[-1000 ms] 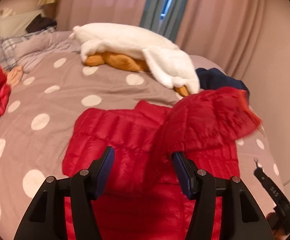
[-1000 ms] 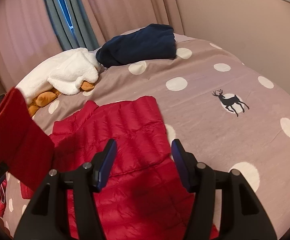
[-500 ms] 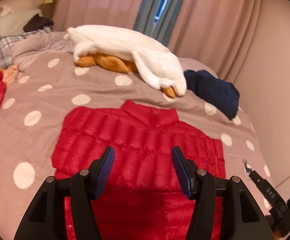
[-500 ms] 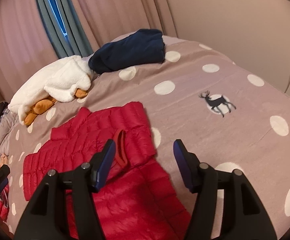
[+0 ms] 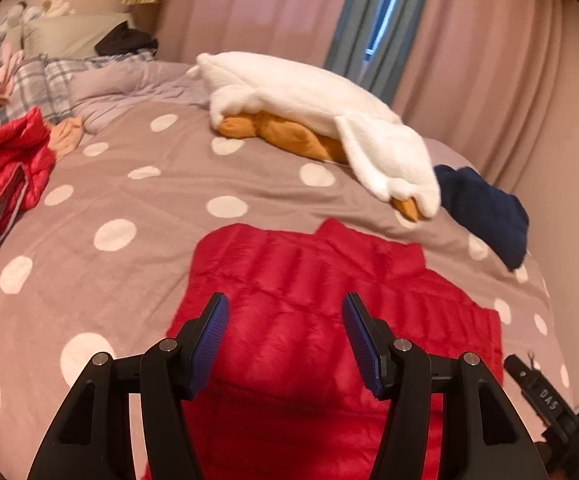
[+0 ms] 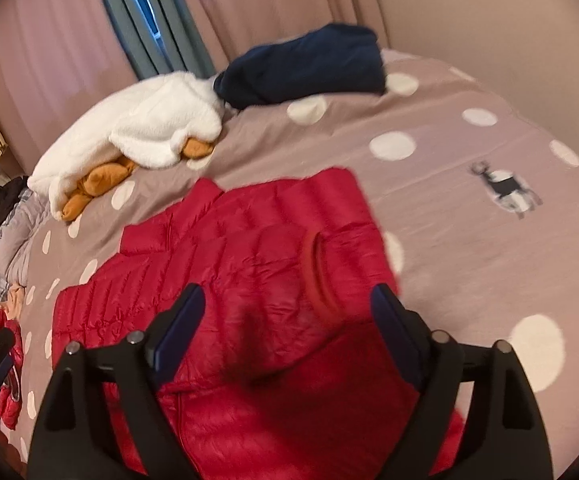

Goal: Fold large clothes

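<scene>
The red jacket (image 6: pixel 249 280) is spread flat on the bed (image 6: pixel 469 260), just under both grippers. The right gripper (image 6: pixel 287 316) has just been opened wide, nothing held. The left gripper (image 5: pixel 285 336) is half open, empty.

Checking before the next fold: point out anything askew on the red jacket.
The red jacket lies mostly flat, but its cuff rests crooked across the body and the right edge looks bunched; blur hides detail.
</scene>
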`<state>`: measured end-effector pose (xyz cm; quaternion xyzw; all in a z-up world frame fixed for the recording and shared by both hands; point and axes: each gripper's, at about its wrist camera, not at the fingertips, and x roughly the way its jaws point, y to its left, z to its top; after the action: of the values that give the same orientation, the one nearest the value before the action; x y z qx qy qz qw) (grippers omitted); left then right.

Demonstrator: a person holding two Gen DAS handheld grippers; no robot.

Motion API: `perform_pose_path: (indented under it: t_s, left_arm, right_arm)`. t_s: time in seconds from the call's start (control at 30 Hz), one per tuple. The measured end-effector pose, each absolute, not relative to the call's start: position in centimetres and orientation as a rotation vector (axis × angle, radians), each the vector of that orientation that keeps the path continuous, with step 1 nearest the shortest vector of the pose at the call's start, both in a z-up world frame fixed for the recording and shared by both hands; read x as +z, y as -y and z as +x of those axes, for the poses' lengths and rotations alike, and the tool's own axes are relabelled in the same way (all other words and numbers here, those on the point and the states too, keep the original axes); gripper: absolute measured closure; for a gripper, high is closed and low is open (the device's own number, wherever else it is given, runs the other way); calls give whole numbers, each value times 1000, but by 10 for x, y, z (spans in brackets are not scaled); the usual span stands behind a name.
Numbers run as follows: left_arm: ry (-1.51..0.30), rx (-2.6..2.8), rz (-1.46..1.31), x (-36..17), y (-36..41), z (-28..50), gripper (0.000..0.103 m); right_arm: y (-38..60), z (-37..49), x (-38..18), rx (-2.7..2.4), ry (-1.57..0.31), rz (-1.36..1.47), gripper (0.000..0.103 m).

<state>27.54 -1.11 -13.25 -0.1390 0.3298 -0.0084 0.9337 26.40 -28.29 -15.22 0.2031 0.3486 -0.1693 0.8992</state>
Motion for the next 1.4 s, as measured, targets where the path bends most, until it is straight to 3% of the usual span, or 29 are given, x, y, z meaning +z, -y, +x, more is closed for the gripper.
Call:
perform_pose_path:
  t_s: [0.17,0.27,0.33,0.4,0.7,0.77,0.93,1.2,1.27,1.33,1.4]
  left_arm:
    - [-711,44,-321,-153,-11,292,45]
    - [-721,75,-331,-161,-19,295,45]
    - [-728,93,-334,-165,-22,298,45]
    - [-736,96,-340,-167,-23,299,45]
    - [-724,95,-342,-168,-13,299,45]
    - [-735,95,-325,-171,-9,300,45]
    - [-737,101,-299,-173,-3,300,45]
    - [-710,139,-271,-169,9,299,45]
    - [-709,133,-256,-173,15,303,45]
    - [-698,114,-227,-181,23,307,47]
    - [-731,96,-224,-195,26,314,59]
  right_arm:
    - [281,294,-194,-359,-814,477,19]
    - [277,296,-202,-366,-786,441,51]
    - [274,297,-199,-350,-764,412,82]
    - [271,293,-188,-358,-713,373,88]
    - [298,277,-157,-429,-634,287,87]
    - [309,276,-164,-455,-674,286,83]
    - [329,262,-168,-497,-680,386,58]
    - [321,252,-145,-515,-612,334,52]
    - [311,256,-144,-502,-608,294,57]
    - [303,267,-152,-455,-637,284,80]
    - [301,278,-166,-415,-678,308,89]
